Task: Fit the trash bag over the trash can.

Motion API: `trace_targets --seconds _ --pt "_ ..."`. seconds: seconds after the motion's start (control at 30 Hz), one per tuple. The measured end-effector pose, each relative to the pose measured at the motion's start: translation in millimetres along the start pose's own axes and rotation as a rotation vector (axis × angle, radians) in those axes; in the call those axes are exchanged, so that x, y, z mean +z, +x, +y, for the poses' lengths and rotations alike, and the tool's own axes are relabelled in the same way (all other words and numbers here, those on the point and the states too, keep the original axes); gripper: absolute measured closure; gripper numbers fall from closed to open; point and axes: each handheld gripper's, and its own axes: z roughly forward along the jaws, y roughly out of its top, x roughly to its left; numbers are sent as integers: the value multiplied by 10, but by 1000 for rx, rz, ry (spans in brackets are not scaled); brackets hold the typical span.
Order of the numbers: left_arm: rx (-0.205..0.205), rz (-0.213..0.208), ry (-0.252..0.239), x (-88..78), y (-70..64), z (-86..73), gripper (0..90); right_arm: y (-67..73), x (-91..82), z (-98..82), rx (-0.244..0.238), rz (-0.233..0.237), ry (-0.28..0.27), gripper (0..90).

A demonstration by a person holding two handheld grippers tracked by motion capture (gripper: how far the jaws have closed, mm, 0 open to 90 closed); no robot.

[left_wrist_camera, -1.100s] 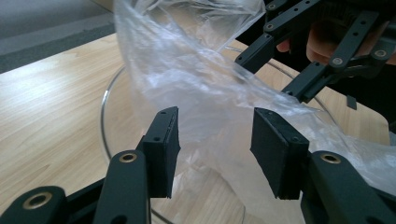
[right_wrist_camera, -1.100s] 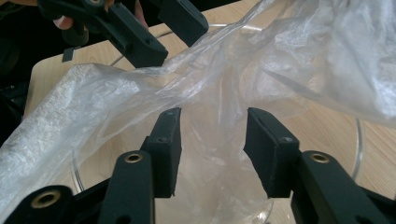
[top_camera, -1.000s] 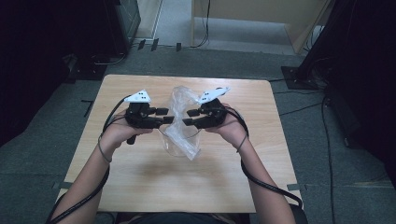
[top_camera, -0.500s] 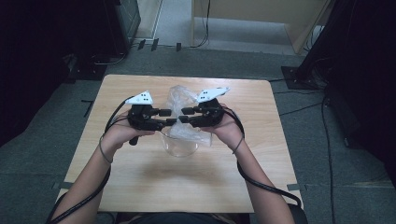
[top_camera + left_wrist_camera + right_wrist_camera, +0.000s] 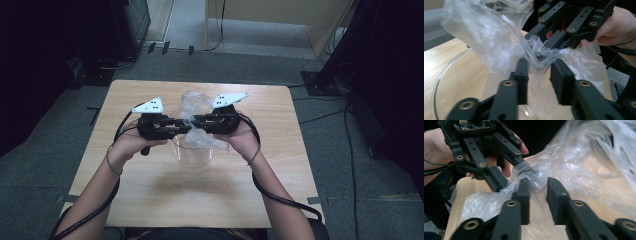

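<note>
The left gripper point(image 5: 181, 125) and the right gripper point(image 5: 192, 121) met nose to nose above the middle of the wooden table point(image 5: 150, 200), each held in one of the person's hands. Between them hung a clear plastic bag point(image 5: 192, 107), thin and badly crumpled, with one bunched part standing up behind the grippers and another sagging down in front. From the left gripper view, that gripper's jaws stood apart with a twisted neck of the film point(image 5: 541, 56) running through the gap; I could not say they were actually biting on it. The right gripper view showed much the same: its jaws spread, the film point(image 5: 534, 180) draped between and over them, touching but not clearly clamped. In each view the opposite gripper's tips seemed to sit right in the wrinkled plastic, though whether they held it I could not tell.

Directly beneath the bag stood a clear glass bowl point(image 5: 192, 156), its rim just visible under the hanging film. As I judged it, the work was putting the bag into the bowl, and it was somewhere in the middle: the bag was over the bowl and drooping toward it, but most of it was above the rim and needed pushing down and letting go.
</note>
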Motion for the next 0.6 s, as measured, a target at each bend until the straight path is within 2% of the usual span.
trace_targets --seconds 0.03,0.07,0.1,0.17,0.33,0.6 --pt "-4 -2 4 -2 0 4 739 0 0 0 0 0 0 781" --pt "-16 6 11 -2 -2 8 799 -7 -13 -1 -3 -1 9 804" --pt "-17 14 21 -5 1 11 799 -7 -13 -1 -3 -1 9 804" --pt "-28 18 24 -16 12 14 861 -13 -27 1 -3 -4 11 826" --pt "-36 41 19 -59 40 23 863 -57 -83 -6 -3 -38 32 848" --pt "-84 96 -14 -239 183 3 859 -168 -211 -36 24 -73 31 853"
